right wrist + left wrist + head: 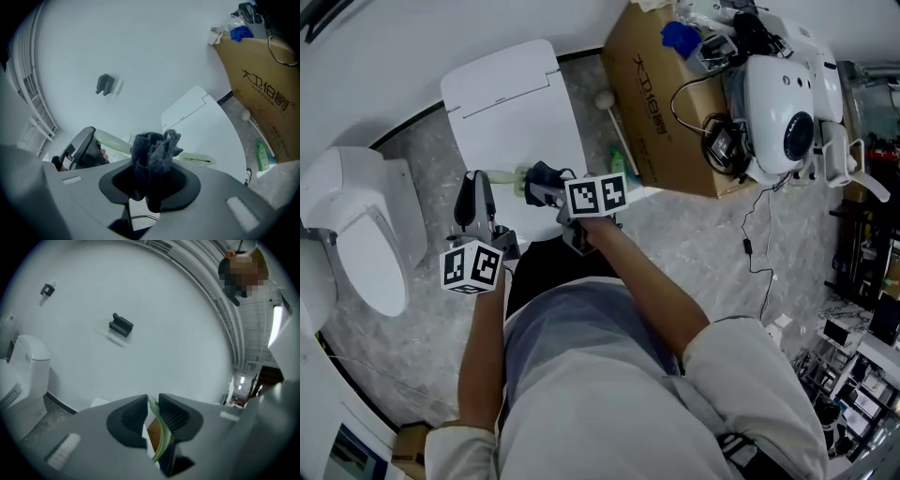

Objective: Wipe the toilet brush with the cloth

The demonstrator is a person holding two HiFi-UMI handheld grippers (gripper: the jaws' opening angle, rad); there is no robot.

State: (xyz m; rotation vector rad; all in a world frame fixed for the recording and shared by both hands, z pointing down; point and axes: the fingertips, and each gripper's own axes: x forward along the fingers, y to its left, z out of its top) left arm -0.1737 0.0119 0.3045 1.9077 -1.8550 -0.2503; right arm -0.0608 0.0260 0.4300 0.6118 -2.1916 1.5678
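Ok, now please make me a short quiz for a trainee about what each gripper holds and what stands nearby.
1. True or false: the right gripper is shut on a dark cloth.
2. What is between the jaws of the left gripper?
A) a pale green toilet brush handle
B) a yellow sponge
C) nothing
3. Fill in: in the head view, the cardboard box stands at the ___ side of the picture.

Key: 1 true; 2 A; 3 right.

Left gripper [152,412] and right gripper [149,180] clamp shut, close together.
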